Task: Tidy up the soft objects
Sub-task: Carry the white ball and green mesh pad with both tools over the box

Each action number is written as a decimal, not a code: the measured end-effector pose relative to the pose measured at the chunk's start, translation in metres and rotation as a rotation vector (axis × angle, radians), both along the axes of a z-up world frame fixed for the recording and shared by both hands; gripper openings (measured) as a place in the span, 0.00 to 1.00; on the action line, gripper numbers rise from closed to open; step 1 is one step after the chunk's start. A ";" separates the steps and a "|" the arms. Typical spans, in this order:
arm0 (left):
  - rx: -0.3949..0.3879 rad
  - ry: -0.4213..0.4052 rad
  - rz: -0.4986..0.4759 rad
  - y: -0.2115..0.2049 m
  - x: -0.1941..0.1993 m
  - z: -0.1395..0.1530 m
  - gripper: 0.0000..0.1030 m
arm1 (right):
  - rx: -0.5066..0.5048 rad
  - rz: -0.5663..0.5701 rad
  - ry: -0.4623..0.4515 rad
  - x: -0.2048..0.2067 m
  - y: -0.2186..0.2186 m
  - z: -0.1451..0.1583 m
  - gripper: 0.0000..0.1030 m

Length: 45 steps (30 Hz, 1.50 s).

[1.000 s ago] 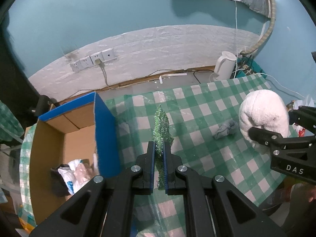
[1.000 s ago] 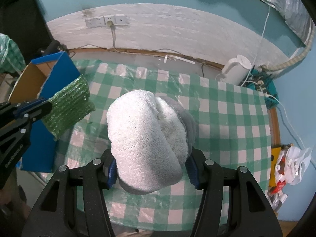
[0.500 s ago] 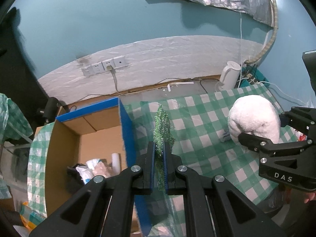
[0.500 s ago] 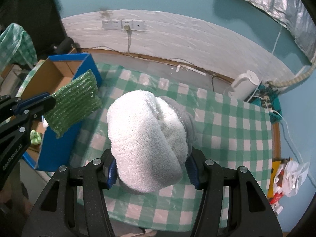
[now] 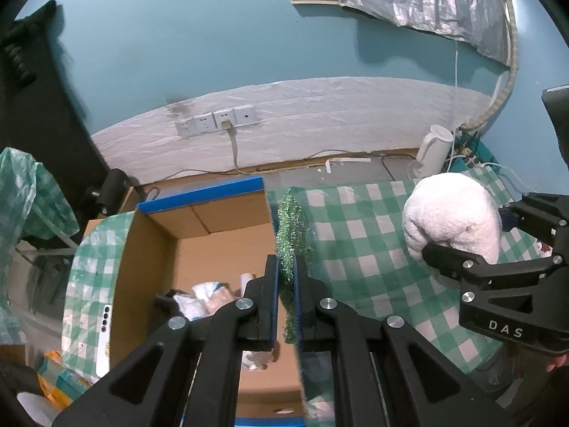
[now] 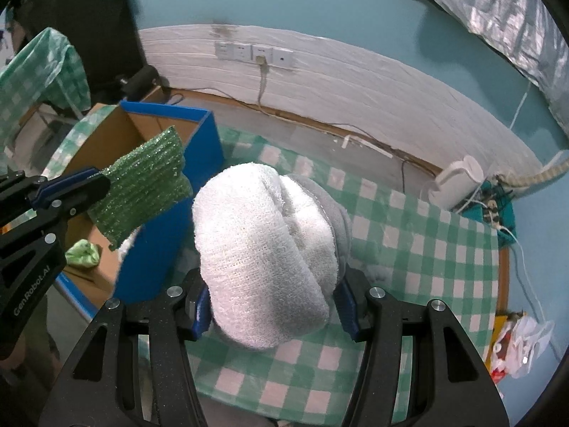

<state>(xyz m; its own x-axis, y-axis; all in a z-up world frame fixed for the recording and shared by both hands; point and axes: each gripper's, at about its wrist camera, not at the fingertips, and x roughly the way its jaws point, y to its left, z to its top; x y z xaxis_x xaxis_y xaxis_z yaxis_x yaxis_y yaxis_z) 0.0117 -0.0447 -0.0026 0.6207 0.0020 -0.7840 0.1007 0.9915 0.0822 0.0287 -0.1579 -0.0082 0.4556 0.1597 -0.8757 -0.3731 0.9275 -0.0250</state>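
My left gripper is shut on a flat glittery green scouring pad, held edge-on above the right wall of an open cardboard box with blue outer sides. The pad and the left gripper also show in the right wrist view, over the box. My right gripper is shut on a rolled white towel with a grey cloth folded inside, held above the green checked tablecloth. The towel also shows at the right of the left wrist view.
The box holds white wrapped items and a light green soft item. A white kettle stands at the table's far right corner by cables. Wall sockets lie behind. A green checked bag hangs at the left.
Both grippers have moved left with their loads. The pad now hangs over the box's right wall instead of the tablecloth, and the box fills more of both views.
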 end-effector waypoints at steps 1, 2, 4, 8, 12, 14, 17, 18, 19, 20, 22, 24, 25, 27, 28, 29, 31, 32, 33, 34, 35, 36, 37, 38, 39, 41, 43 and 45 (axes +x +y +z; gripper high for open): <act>-0.001 -0.004 0.005 0.004 -0.001 0.001 0.07 | 0.000 0.005 -0.001 0.000 0.003 0.000 0.55; -0.002 -0.007 0.013 0.008 -0.001 0.003 0.07 | -0.001 0.013 -0.002 0.000 0.008 0.001 0.55; -0.006 -0.013 0.025 0.015 -0.002 0.005 0.07 | -0.003 0.025 -0.004 -0.001 0.016 0.001 0.55; -0.008 -0.025 0.054 0.029 -0.005 0.009 0.07 | -0.007 0.053 -0.007 -0.002 0.034 0.004 0.55; -0.012 -0.028 0.078 0.044 -0.006 0.010 0.07 | -0.005 0.082 -0.014 -0.003 0.052 0.007 0.55; -0.008 -0.029 0.093 0.051 -0.007 0.010 0.07 | -0.006 0.099 -0.013 -0.004 0.062 0.007 0.55; -0.008 -0.023 0.110 0.062 -0.007 0.007 0.07 | -0.008 0.120 -0.008 -0.003 0.075 0.006 0.55; -0.007 -0.022 0.116 0.065 -0.007 0.007 0.07 | -0.007 0.126 -0.007 -0.003 0.079 0.005 0.55; -0.005 -0.021 0.123 0.069 -0.008 0.006 0.07 | -0.008 0.132 -0.005 -0.003 0.084 0.005 0.55; -0.004 -0.019 0.129 0.073 -0.008 0.005 0.07 | -0.008 0.140 -0.004 -0.003 0.088 0.005 0.55; -0.003 -0.015 0.142 0.080 -0.008 0.003 0.07 | -0.008 0.153 -0.001 -0.003 0.097 0.003 0.55; -0.004 -0.008 0.157 0.088 -0.009 0.000 0.07 | -0.009 0.164 0.003 -0.002 0.104 0.002 0.55; -0.005 -0.005 0.163 0.091 -0.009 -0.001 0.07 | -0.009 0.169 0.005 -0.002 0.107 0.002 0.55; -0.006 0.002 0.176 0.099 -0.009 -0.004 0.07 | -0.010 0.180 0.010 -0.001 0.115 0.000 0.55; -0.006 0.004 0.183 0.102 -0.009 -0.005 0.07 | -0.010 0.185 0.013 -0.001 0.119 -0.001 0.55; -0.005 0.007 0.189 0.106 -0.009 -0.007 0.07 | -0.009 0.191 0.015 -0.001 0.122 -0.002 0.55; -0.004 0.013 0.200 0.111 -0.008 -0.009 0.07 | -0.008 0.199 0.021 0.000 0.130 -0.004 0.56; -0.005 0.016 0.205 0.114 -0.008 -0.011 0.07 | -0.008 0.204 0.023 0.000 0.134 -0.006 0.55; -0.005 0.020 0.210 0.117 -0.008 -0.012 0.07 | -0.007 0.208 0.025 0.000 0.137 -0.006 0.55; -0.006 0.024 0.215 0.120 -0.008 -0.014 0.07 | -0.006 0.213 0.028 0.001 0.141 -0.008 0.55; -0.006 0.028 0.220 0.122 -0.008 -0.015 0.07 | -0.005 0.216 0.030 0.001 0.142 -0.008 0.55; -0.005 0.031 0.224 0.125 -0.008 -0.016 0.07 | -0.003 0.220 0.033 0.002 0.145 -0.009 0.56; -0.002 0.034 0.228 0.127 -0.008 -0.018 0.07 | 0.000 0.222 0.037 0.003 0.147 -0.011 0.56; 0.001 0.036 0.232 0.129 -0.008 -0.019 0.07 | 0.001 0.225 0.042 0.004 0.150 -0.013 0.55; 0.004 0.040 0.236 0.131 -0.009 -0.021 0.07 | 0.001 0.227 0.046 0.004 0.152 -0.014 0.55; 0.008 0.047 0.241 0.135 -0.008 -0.024 0.07 | 0.003 0.228 0.055 0.006 0.157 -0.018 0.55; 0.010 0.057 0.250 0.139 -0.008 -0.028 0.07 | 0.005 0.231 0.065 0.007 0.160 -0.021 0.55; 0.012 0.066 0.258 0.143 -0.008 -0.032 0.07 | 0.010 0.232 0.074 0.009 0.163 -0.024 0.55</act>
<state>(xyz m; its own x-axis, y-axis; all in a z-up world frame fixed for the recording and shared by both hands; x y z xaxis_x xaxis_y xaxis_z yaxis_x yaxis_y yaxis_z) 0.0038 0.0980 -0.0347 0.5457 0.1629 -0.8220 -0.1496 0.9841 0.0957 0.0379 0.0056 -0.0322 0.3400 0.2612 -0.9034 -0.5770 0.8165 0.0190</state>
